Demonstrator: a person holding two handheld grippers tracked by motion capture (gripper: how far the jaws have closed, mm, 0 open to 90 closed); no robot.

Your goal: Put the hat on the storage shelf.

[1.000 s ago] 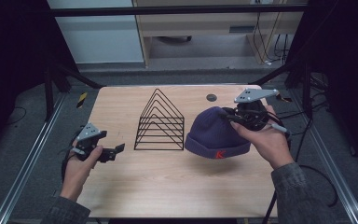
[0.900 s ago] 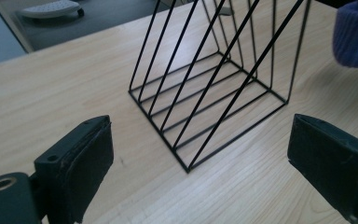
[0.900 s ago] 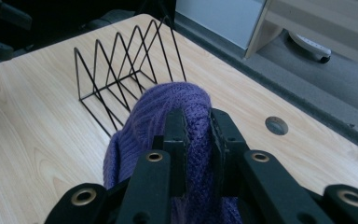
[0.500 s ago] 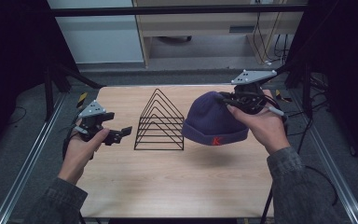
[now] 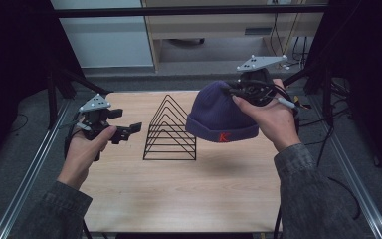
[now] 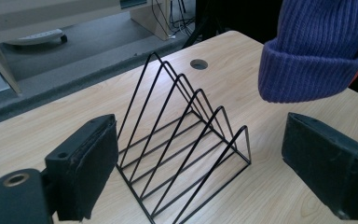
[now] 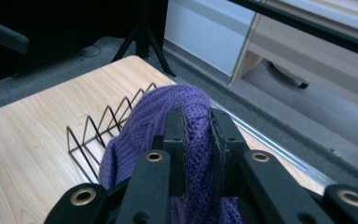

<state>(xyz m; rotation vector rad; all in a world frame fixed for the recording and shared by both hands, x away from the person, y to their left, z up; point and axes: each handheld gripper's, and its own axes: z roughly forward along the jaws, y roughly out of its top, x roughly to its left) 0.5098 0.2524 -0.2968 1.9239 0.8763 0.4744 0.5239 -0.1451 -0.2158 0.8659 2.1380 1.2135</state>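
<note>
A purple knit beanie (image 5: pixel 218 114) with a red letter on its cuff hangs in the air above the table's right side. My right gripper (image 5: pixel 238 92) is shut on the beanie's crown (image 7: pixel 186 116), its jaws pinching a fold of the knit. A black wire rack (image 5: pixel 170 130) of triangular dividers stands on the wooden table (image 5: pixel 179 189), left of the beanie. My left gripper (image 5: pixel 129 130) is open and held above the table just left of the rack. In the left gripper view the rack (image 6: pixel 182 140) stands between the wide-apart jaws, with the beanie's cuff (image 6: pixel 317 60) hanging at upper right.
A round cable hole (image 6: pixel 198 64) sits in the table's far part behind the rack. Metal rails (image 5: pixel 30 169) run along both table sides. A cabinet (image 5: pixel 219 30) and cables lie on the floor beyond the far edge.
My right gripper has lifted the beanie off the table and carried it up and toward the rack. My left gripper has risen and moved closer to the rack.
</note>
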